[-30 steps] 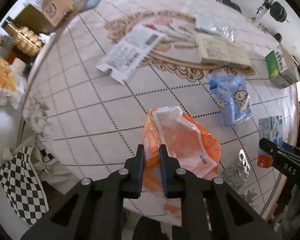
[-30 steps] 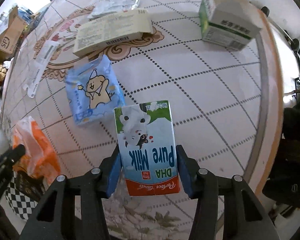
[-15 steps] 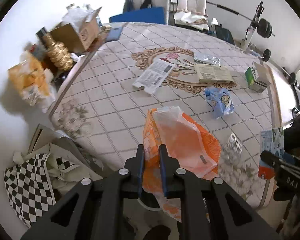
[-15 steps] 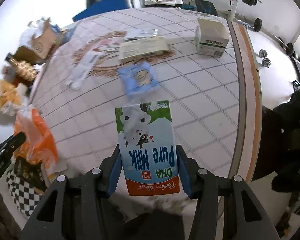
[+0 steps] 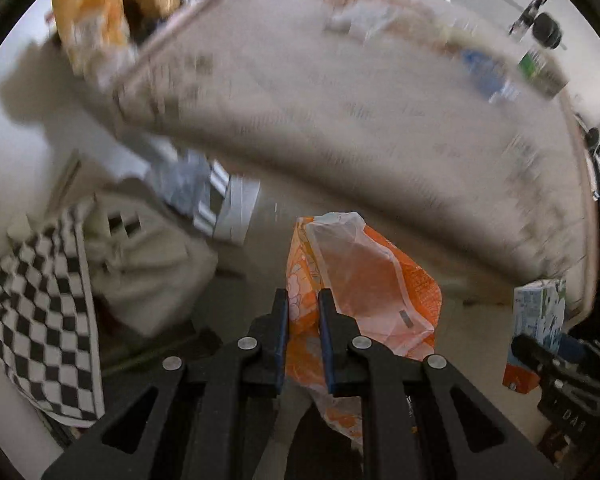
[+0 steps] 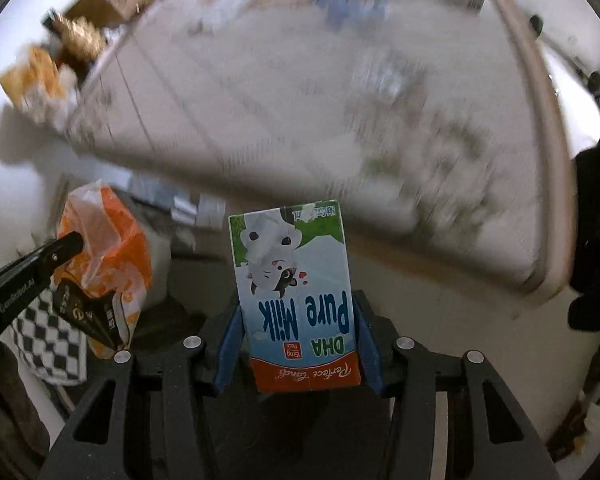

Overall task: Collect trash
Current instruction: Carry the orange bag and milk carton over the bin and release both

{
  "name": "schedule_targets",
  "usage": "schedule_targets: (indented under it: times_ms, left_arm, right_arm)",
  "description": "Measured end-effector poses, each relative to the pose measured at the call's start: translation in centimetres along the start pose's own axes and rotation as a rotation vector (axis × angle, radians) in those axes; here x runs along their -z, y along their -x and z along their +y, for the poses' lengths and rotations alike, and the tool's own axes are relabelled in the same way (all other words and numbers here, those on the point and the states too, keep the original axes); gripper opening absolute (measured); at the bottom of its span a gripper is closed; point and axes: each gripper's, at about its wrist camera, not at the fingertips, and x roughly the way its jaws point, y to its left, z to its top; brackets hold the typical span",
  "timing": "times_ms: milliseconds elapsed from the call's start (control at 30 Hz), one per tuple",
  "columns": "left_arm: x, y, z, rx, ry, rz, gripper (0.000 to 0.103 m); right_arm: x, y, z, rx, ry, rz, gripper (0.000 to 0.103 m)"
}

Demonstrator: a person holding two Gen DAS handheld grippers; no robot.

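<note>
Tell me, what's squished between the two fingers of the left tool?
The orange plastic wrapper. The left tool is shut on its edge, plain in the left wrist view; the right wrist view shows it hanging from that tool too.

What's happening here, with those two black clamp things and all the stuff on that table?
A person is clearing trash with a handheld gripper in each hand. The left gripper is shut on an orange plastic wrapper; the right gripper is clamped on a milk carton. Both hang beyond the table's edge, above the floor, near a checkered bag. More litter, blurred, remains on the table.
</note>
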Motion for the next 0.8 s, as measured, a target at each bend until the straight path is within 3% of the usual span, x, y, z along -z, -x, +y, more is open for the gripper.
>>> schedule_targets:
  times_ms: [233, 333, 533, 567, 700, 733, 767, 800]
  left_arm:
    - [3.0, -14.7, 2.3, 0.051, 0.105, 0.178, 0.012]
    - [3.8, -22.4, 2.8, 0.086, 0.139, 0.244, 0.014]
    - [4.7, -33.0, 3.5, 0.165, 0.171, 0.329, 0.018]
    - [4.8, -34.8, 3.7, 0.178, 0.177, 0.340, 0.022]
    - [5.7, -38.2, 5.0, 0.209, 0.219, 0.341, 0.077]
    - [5.9, -38.5, 5.3, 0.212, 0.228, 0.338, 0.087]
    - [6.2, -38.5, 5.8, 0.207, 0.236, 0.336, 0.090]
    - [6.4, -38.4, 6.0, 0.194, 0.235, 0.335, 0.093]
  right_arm:
    - [2.9, -14.9, 0.1, 0.010, 0.013, 0.141, 0.053]
    - [3.5, -22.5, -0.8, 0.007, -0.012, 0.168, 0.053]
    - [3.2, -34.3, -1.8, -0.010, -0.011, 0.211, 0.053]
    - [2.9, -35.8, -2.0, -0.021, -0.009, 0.223, 0.053]
    - [2.1, -40.1, -1.9, -0.050, 0.016, 0.226, 0.055]
    - [2.0, -40.6, -1.9, -0.054, 0.027, 0.221, 0.064]
    - [1.9, -40.9, -1.8, -0.062, 0.031, 0.212, 0.074]
    - [1.7, -41.0, -1.8, -0.078, 0.031, 0.198, 0.093]
